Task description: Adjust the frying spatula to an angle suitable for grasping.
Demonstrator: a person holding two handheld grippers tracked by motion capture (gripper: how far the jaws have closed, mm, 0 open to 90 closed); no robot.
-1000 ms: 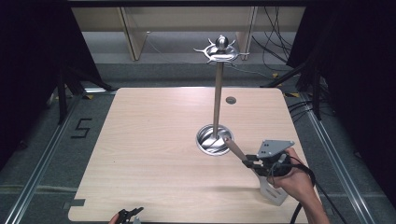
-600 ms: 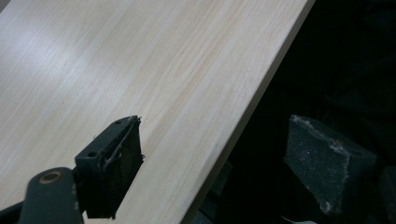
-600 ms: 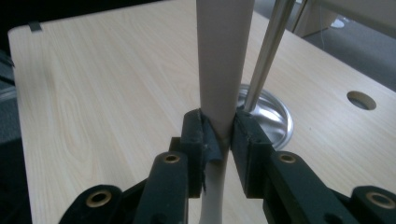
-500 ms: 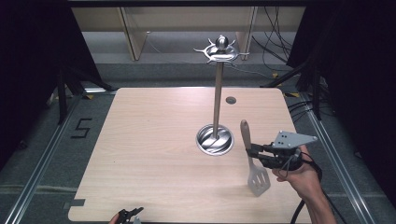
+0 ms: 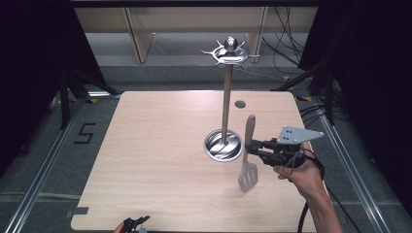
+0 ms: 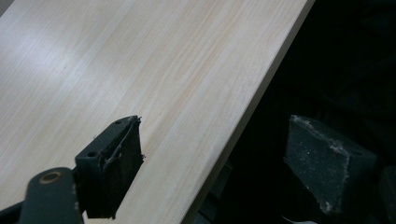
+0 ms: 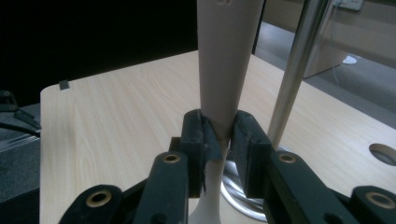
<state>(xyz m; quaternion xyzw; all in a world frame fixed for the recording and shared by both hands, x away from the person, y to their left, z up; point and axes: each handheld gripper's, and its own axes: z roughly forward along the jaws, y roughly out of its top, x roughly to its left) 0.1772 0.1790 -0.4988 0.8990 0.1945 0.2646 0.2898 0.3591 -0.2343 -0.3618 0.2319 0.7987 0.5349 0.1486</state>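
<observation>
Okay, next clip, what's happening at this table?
A person works with a handheld gripper in each hand. The right gripper is shut on the handle of a slotted spatula, holding it upright above the wooden table, handle up and blade down, just right of a metal utensil stand with a round base and hooks on top. No utensil hangs on the stand. The left gripper sits open at the table's near edge, holding nothing.
</observation>
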